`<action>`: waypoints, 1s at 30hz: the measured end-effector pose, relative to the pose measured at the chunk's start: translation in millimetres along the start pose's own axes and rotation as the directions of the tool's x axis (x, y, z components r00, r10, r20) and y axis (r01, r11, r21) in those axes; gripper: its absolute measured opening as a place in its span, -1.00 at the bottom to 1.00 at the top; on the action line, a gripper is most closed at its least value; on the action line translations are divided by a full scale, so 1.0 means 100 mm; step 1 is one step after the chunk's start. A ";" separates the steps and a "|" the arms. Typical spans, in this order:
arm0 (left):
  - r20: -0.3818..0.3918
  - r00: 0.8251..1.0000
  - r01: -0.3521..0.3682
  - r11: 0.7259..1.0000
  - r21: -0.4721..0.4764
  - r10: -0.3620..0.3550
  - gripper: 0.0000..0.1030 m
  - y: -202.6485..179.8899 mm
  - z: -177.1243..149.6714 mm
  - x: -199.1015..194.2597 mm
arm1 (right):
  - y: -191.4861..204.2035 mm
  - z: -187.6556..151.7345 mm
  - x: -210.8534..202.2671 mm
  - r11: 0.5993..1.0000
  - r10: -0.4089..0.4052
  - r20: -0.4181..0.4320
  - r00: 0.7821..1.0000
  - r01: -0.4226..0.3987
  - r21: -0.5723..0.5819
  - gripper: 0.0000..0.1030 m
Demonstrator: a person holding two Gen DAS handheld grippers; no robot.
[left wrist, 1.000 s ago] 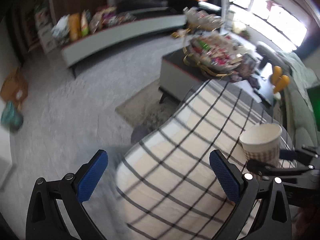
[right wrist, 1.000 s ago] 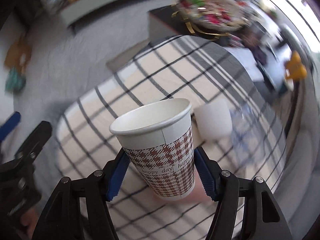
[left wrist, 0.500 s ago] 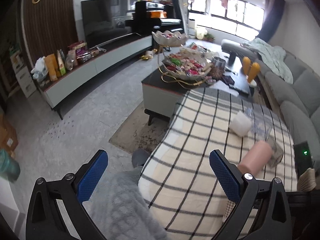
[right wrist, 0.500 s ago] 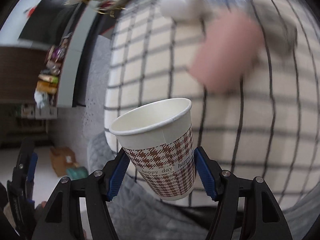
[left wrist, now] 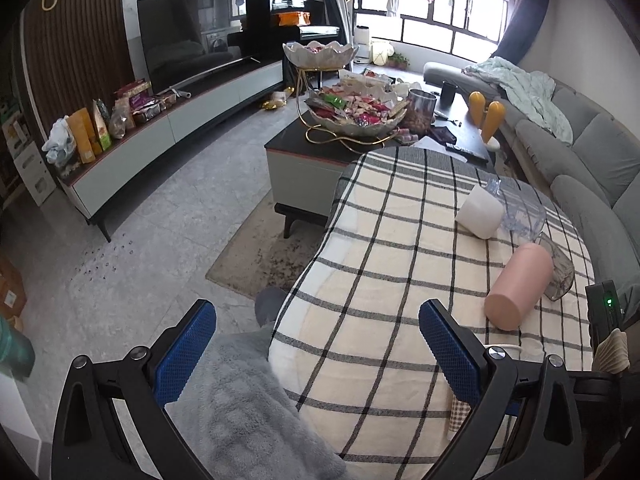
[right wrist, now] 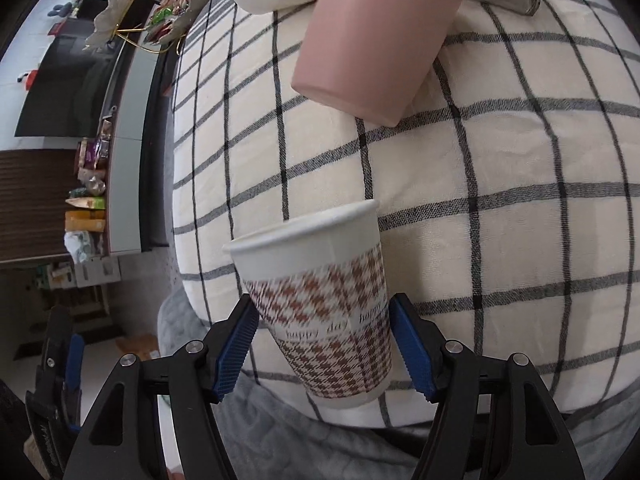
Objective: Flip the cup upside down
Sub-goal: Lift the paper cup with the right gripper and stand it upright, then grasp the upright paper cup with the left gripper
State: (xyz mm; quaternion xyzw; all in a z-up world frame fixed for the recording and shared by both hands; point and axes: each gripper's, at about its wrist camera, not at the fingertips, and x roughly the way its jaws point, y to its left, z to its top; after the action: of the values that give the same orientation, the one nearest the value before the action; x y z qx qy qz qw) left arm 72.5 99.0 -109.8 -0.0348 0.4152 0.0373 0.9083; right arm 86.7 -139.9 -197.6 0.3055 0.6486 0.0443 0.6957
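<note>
A paper cup (right wrist: 324,304) with a brown houndstooth band sits between the blue pads of my right gripper (right wrist: 325,346). The pads stand slightly off its sides and the cup is blurred with motion. Its rim points toward the checked cloth (right wrist: 500,184), so it is turned over relative to the room. A sliver of the cup (left wrist: 460,416) shows behind my left gripper's right finger. My left gripper (left wrist: 316,356) is open and empty at the table's near edge.
A pink cup (left wrist: 520,292) (right wrist: 372,36), a white cup (left wrist: 480,212) and clear glasses (left wrist: 524,208) lie on the checked cloth. A grey fleece (left wrist: 248,412) hangs at the near edge. A coffee table (left wrist: 304,160) with a snack bowl stands beyond.
My right gripper has rolled over with the cup, so the room now appears sideways, and the pads have eased off the cup. My left gripper has drawn back and tilted up.
</note>
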 end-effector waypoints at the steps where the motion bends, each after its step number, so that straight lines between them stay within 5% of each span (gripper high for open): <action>1: -0.003 1.000 0.002 1.000 0.002 -0.002 1.00 0.00 -0.01 0.01 | -0.01 0.00 0.02 1.000 0.006 -0.002 1.000 -0.006 0.001 0.31; 13: 0.023 0.999 0.046 0.999 -0.007 -0.045 1.00 0.00 -0.01 -0.09 | 0.06 -0.04 -0.15 0.999 0.016 0.033 0.999 -0.014 -0.042 0.62; 18: 0.053 0.994 0.096 0.995 -0.004 -0.095 1.00 -0.15 -0.10 -0.27 | 0.01 -0.17 -0.61 0.996 -0.038 0.167 0.985 0.052 -0.079 0.62; 21: 0.090 0.989 0.118 0.993 0.015 -0.118 1.00 -0.32 -0.25 -0.38 | -0.07 -0.31 -1.04 0.979 -0.135 0.336 0.932 0.178 -0.101 0.69; 27: 0.223 0.962 0.161 0.987 0.010 -0.159 1.00 -0.68 -0.62 -0.53 | -0.44 -0.74 -1.72 0.921 -0.278 0.632 0.723 0.387 -0.037 0.80; 30: 0.308 0.936 0.150 0.985 0.080 -0.168 1.00 -0.86 -0.77 -0.55 | -0.51 -0.82 -1.80 0.913 -0.285 0.672 0.683 0.406 -0.026 0.81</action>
State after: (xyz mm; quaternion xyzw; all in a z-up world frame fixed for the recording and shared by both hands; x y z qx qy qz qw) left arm -12.8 3.8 -115.4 -0.0367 0.2621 -0.0428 0.9634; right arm -34.3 -233.9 -62.4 0.1117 0.4029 -0.1420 0.8973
